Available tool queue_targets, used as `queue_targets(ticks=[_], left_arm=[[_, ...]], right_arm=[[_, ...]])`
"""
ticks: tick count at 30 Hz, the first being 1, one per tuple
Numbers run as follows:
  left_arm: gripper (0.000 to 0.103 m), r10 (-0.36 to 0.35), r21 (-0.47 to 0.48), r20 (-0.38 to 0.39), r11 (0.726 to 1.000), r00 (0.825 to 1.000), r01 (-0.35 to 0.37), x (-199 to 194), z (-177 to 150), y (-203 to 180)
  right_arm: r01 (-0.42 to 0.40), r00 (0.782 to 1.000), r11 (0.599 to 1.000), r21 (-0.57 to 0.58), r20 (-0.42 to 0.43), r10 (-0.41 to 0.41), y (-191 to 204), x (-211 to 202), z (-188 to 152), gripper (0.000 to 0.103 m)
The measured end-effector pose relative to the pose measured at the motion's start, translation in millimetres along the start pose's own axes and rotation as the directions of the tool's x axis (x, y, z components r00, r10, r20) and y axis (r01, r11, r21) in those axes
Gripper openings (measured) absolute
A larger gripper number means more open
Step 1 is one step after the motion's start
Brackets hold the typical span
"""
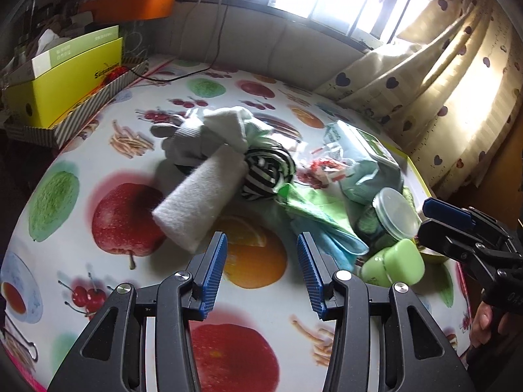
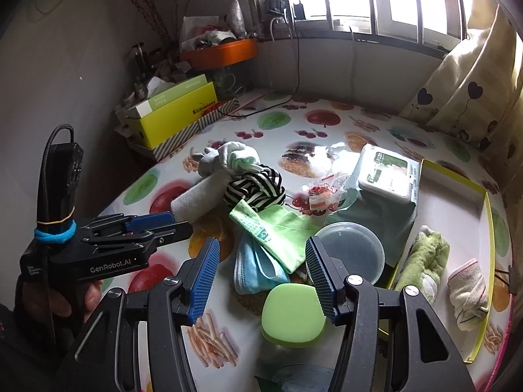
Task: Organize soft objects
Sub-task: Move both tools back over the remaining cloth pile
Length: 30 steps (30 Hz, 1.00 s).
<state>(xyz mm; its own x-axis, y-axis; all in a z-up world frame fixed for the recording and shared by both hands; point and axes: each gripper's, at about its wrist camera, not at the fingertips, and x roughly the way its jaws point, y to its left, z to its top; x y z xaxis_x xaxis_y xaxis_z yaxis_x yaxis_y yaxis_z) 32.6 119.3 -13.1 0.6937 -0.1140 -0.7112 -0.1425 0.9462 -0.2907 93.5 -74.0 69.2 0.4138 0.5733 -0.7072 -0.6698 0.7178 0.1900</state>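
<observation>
Left wrist view: left gripper (image 1: pixel 261 261) gapes wide, empty; white roll (image 1: pixel 199 199) at eleven o'clock. Right gripper (image 2: pixel 260 269) also gapes, empty, above the green case (image 2: pixel 292 315).

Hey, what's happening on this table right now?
A person holds a gripper in each hand over a cluttered fruit-print table. Both the left gripper and the right gripper are open and hold nothing. A white rolled cloth, a striped cloth and a green cloth lie unsorted in the pile; two soft bundles sit in the yellow-rimmed tray.
</observation>
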Motion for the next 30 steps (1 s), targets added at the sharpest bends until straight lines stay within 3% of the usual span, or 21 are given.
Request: queue_targets(ticks=[10,16,23,30], left_arm=[[0.046,0.071,-0.069,0.013,0.995,0.997,-0.070,3,13,41],[0.046,0.108,-0.006,0.024,0.994,0.994,-0.108,17,30,47],[0.046,0.088,0.082,-0.038,0.993,0.995,-0.085,52,34,43],[0.051,0.071,0.093,-0.070,0.994,0.995,-0.064,69,29,44]], right_arm=[[-0.005,1.000,1.000,-0.019,-0.013,0.005,9,16,14,0.055],[-0.002,1.000,1.000,-0.020,-0.022,0.001,10,24,22,0.055],[0.006,0.999,1.000,-0.029,-0.041,-0.008,11,40,38,0.055],[-0.009,0.997,0.998,-0.062,-0.077,0.004,20,70,66,0.055]])
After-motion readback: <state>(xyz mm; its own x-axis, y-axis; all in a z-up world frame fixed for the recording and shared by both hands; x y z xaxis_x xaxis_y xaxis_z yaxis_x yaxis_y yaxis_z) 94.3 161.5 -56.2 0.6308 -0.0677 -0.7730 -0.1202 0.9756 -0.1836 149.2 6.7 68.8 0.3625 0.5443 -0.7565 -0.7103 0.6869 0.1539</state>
